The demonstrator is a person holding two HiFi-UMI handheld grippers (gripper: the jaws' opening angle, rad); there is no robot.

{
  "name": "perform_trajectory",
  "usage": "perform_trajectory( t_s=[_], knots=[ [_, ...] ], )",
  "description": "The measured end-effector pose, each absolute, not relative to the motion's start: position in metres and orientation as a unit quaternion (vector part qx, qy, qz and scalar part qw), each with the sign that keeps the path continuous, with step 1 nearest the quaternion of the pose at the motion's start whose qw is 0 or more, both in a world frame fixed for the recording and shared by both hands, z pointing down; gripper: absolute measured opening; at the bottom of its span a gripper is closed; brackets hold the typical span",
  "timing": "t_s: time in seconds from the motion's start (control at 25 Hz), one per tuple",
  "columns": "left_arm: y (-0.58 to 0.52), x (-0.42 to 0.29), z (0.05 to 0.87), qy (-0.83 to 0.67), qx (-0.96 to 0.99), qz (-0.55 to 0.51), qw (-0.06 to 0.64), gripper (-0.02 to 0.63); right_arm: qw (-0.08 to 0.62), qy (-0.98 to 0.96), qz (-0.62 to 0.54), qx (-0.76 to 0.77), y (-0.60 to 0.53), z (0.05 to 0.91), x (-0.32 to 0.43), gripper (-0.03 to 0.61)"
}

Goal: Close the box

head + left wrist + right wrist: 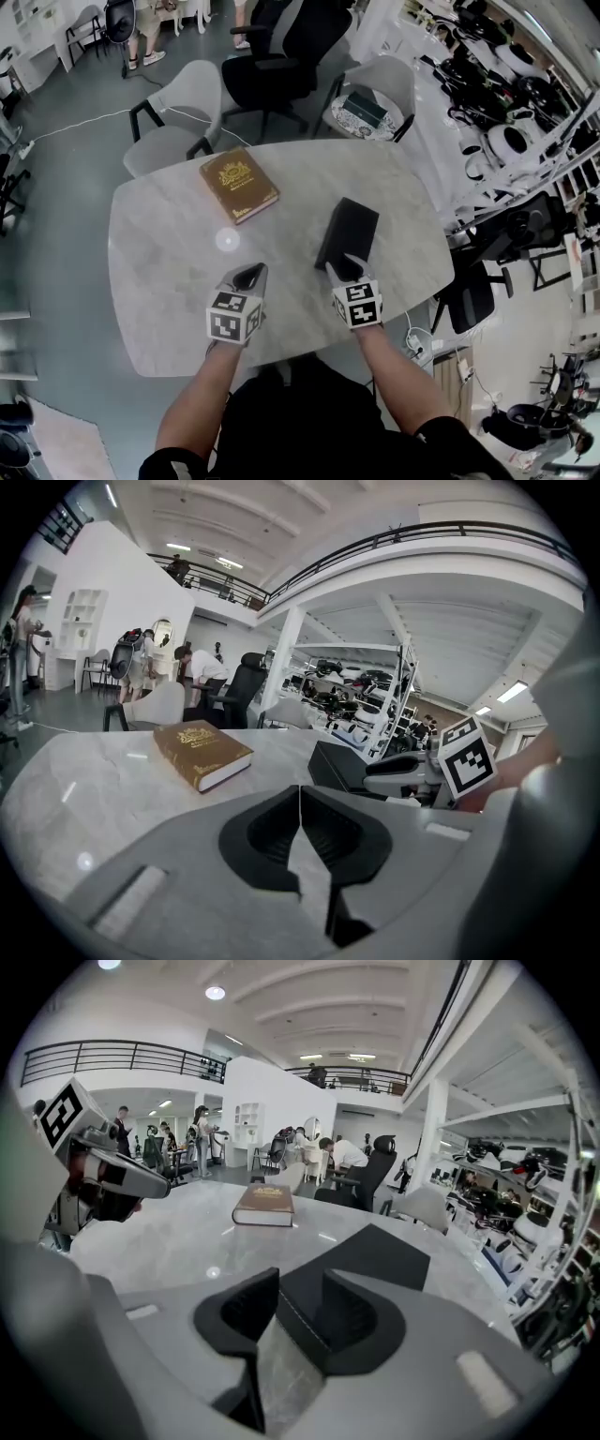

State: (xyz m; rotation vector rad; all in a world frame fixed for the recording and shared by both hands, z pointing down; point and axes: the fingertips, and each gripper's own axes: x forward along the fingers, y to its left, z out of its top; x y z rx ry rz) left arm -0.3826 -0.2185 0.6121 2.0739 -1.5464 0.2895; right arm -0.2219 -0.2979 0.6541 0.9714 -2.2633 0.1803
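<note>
On the table [169, 281] lies 1 flat black box [349, 232], right of centre, its lid down. The right gripper [345, 269] sits at the box's near end. Its 2 jaws stand apart with the near corner of the box between them. They seem not to press on it, though the right gripper view leaves that unsure. The left gripper [248, 275] rests low over the table, well apart from the box, jaws closed together on nothing. 1 brown book [239, 184] lies further back on the left.
</note>
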Motion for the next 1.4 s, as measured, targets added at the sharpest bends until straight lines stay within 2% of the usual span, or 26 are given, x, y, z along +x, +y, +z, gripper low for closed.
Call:
perform_trajectory(
  t_s=[0.16, 0.32, 0.92, 1.24, 1.4],
  knots=[
    [-0.216, -0.386, 0.586, -0.573, 0.775, 0.105, 0.246, 0.015, 0.304, -0.873, 0.056, 0.377, -0.291, 0.614, -0.221, 0.147],
    [-0.215, -0.381, 0.559, -0.574, 0.78, 0.101, 0.227, 0.015, 0.257, -0.886, 0.049, 0.382, -0.285, 0.566, -0.214, 0.1],
    [-0.225, -0.293, 0.463, -0.592, 0.783, 0.058, 0.181, 0.015, 0.087, -0.926, 0.031, 0.367, -0.254, 0.432, -0.111, 0.094],
    [-0.231, -0.253, 0.419, -0.6, 0.787, 0.051, 0.135, 0.014, 0.026, -0.939, 0.056, 0.339, -0.256, 0.394, -0.061, 0.009],
    [-0.231, -0.249, 0.41, -0.609, 0.782, 0.056, 0.121, 0.014, 0.012, -0.938, 0.067, 0.34, -0.262, 0.385, -0.045, 0.003]
  ],
)
